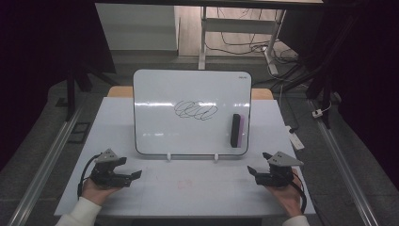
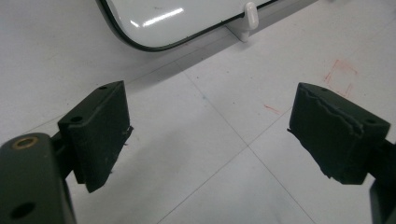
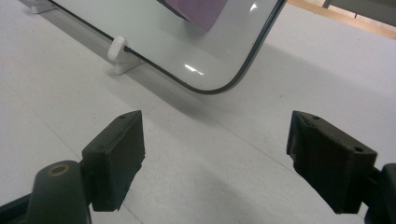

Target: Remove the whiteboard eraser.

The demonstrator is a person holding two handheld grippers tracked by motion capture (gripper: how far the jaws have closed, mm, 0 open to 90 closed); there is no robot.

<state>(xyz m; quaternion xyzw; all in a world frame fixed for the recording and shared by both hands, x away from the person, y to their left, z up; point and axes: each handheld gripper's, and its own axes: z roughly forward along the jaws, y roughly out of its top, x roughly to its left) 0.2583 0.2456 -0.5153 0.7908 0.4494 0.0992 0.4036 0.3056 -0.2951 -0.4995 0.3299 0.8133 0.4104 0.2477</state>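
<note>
One whiteboard (image 1: 188, 94) stands tilted on the white surface (image 1: 188, 188), propped in two small white clips (image 1: 169, 156) along its lower edge. One black scribble (image 1: 196, 110) sits near the middle of the board, and one eraser (image 1: 237, 130), black with a purple side, clings upright to the board's right part, well right of the scribble. Faint red marks (image 1: 184, 183) stain the surface in front of the board.

Nothing lies between the two grippers and the board; bare surface separates them. The left gripper (image 1: 123, 169) rests low near the front left, held in the person's left hand (image 1: 96, 190), pointing rightward and slightly toward the board's lower left corner (image 2: 140, 44). Its jaws stand wide apart and hold nothing. The right gripper (image 1: 258, 165) sits near the front right in the right hand (image 1: 287, 193), pointing leftward, jaws likewise wide and empty, with the board's lower right corner (image 3: 210, 88) just ahead.
</note>
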